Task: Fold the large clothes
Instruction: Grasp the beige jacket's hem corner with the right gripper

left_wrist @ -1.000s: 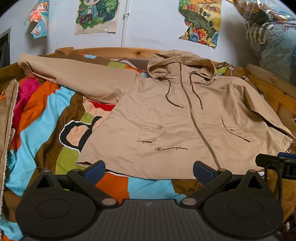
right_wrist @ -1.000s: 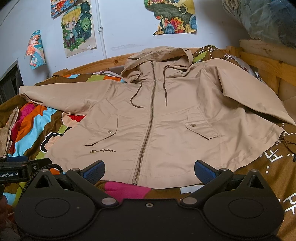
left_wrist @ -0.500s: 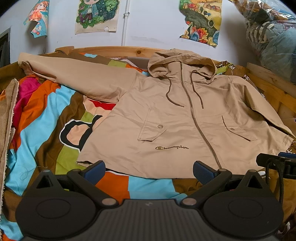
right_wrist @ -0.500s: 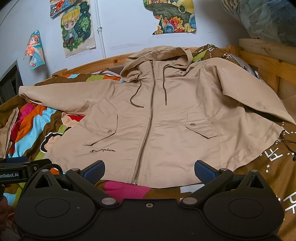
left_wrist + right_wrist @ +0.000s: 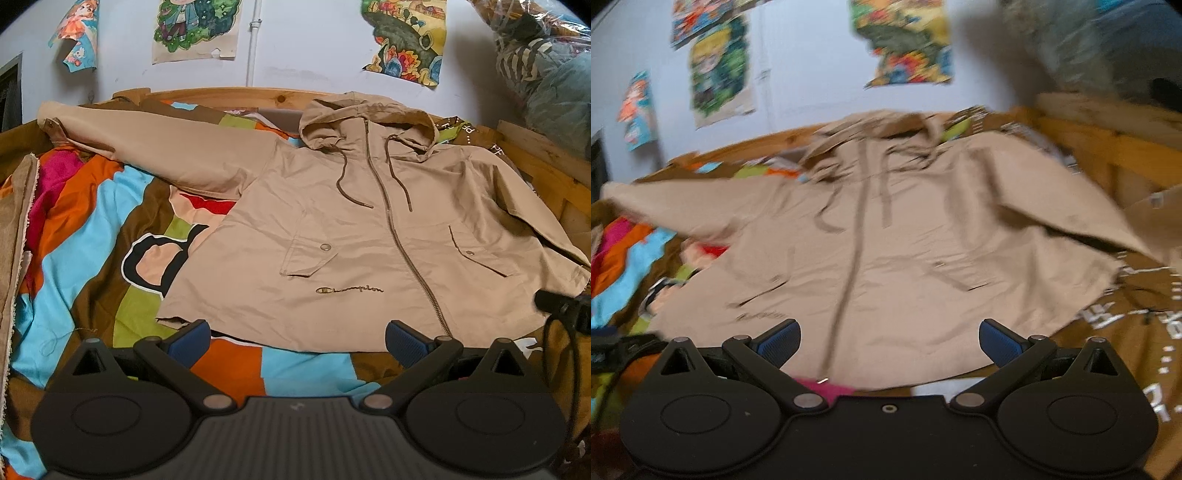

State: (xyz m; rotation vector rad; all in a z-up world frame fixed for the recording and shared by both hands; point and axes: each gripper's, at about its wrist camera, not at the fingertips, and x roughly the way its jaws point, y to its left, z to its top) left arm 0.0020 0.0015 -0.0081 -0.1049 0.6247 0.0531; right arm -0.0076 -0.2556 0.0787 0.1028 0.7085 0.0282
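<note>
Jacket (image 5: 351,236): tan, hooded, lying face up and zipped on the bedspread (image 5: 92,236), unfolded; hood (image 5: 364,123) toward 12 o'clock, hem toward 6.
Sleeves: we see one stretched out toward 10 o'clock, the other angled down toward 4 o'clock.
Left gripper (image 5: 297,338): we hold it spread wide and empty — its blue pads (image 5: 190,338) sit just at the hem, at 6 o'clock of the jacket.
Right gripper (image 5: 889,341): also spread wide, gripping nothing, over the hem near the zipper's lower end; this view is blurred.
Bedspread: striped in bright colours under the jacket.
Wall: posters (image 5: 195,29) at 12 o'clock — beyond a wooden bed frame (image 5: 229,96).
</note>
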